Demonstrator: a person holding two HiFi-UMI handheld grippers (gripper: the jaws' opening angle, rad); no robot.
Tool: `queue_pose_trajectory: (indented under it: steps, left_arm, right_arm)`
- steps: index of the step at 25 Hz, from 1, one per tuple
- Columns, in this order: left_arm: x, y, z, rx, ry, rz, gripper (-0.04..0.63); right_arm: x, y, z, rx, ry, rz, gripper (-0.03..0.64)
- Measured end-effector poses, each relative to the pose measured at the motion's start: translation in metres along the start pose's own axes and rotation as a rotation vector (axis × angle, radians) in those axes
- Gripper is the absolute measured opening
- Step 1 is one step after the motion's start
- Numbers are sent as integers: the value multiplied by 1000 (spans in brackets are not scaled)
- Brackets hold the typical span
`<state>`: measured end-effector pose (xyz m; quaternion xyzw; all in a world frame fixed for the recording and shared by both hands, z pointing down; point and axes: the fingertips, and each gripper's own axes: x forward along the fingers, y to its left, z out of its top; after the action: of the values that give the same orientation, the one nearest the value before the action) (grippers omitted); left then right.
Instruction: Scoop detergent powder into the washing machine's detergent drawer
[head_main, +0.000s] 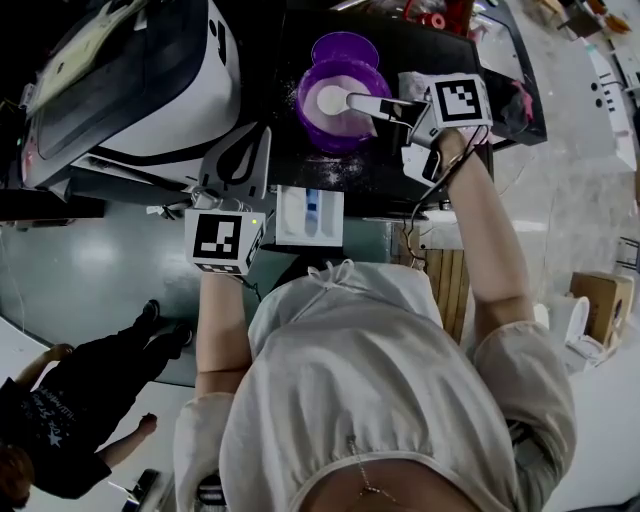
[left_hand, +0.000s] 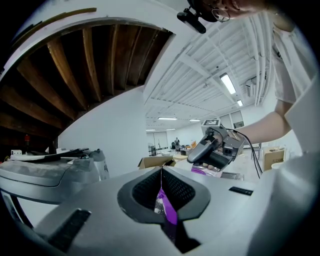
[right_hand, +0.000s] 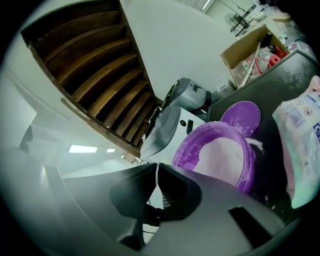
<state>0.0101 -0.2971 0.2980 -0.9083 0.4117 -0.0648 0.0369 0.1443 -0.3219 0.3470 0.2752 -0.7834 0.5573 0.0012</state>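
The purple tub (head_main: 335, 100) of white detergent powder stands on a dark counter, its lid (head_main: 345, 48) lying just behind it. My right gripper (head_main: 355, 100) hovers over the tub with its jaws shut and nothing between them. In the right gripper view (right_hand: 157, 167) the powder-filled tub (right_hand: 220, 155) lies just ahead. My left gripper (head_main: 245, 140) is by the washing machine (head_main: 130, 90), left of the open white detergent drawer (head_main: 310, 215). The left gripper (left_hand: 161, 172) is shut on a thin purple scoop piece (left_hand: 169, 212) dusted with powder.
A detergent bag (right_hand: 305, 145) lies right of the tub, and a cardboard box (right_hand: 250, 45) sits behind it. A wooden pallet (head_main: 445, 270) stands below the counter. A person in dark clothes (head_main: 60, 420) is on the floor at lower left.
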Motion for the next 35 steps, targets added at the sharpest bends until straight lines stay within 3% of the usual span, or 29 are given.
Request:
queue_pose_trajectory:
  steps: [8,21,27,31,35]
  left_arm:
    - [-23,-36,5,-22,-25,29,23]
    - [-107,-82,-23,-72,5,150,23]
    - [-130,-73,-41,-75,-15,119,23]
    - [-145,-64,-72,-53,65,46,23]
    - [-156,-52,-92,-56,98,-13,23]
  right_arm:
    - [-35,15,-31,55,-40,137,12]
    - [-23,12,-142,144,68,197,12]
    - [7,0,-178,211,43,150,12]
    - [28,-12,-203,222,24,88,12]
    - [47,-32,-232,236,18,-28,12]
